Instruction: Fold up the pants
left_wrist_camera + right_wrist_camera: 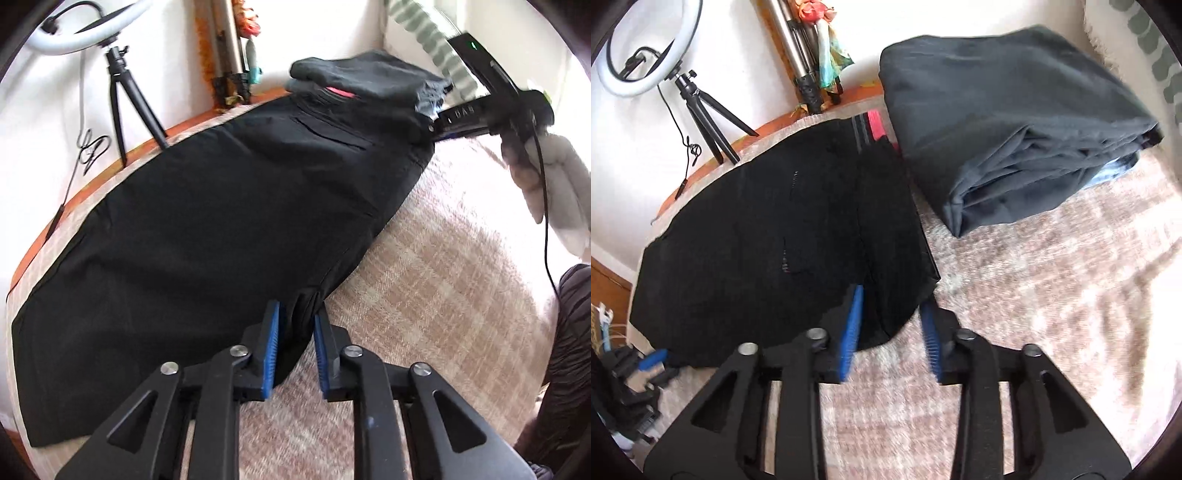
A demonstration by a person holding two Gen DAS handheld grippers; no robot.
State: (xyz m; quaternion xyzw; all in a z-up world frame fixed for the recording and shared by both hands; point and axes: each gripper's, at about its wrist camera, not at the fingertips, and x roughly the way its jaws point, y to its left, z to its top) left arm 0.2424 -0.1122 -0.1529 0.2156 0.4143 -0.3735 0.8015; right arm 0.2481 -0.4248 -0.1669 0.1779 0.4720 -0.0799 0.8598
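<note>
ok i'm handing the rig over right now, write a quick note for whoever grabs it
Left gripper: jaws parted around the near edge of the black pants, fabric between the pads, not clamped.
Right gripper: also open, straddling the pants' near edge toward the waistband end.
The pants lie flat and long on the checked blanket, apparently folded leg over leg. A folded dark grey garment sits just beyond the waistband.
Left to do: close both grippers on that edge and fold the pants across their length, probably more than once.

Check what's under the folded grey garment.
Under the folded grey garment, a sliver of light blue fabric peeks out, on the checked blanket. The rest beneath is covered.
</note>
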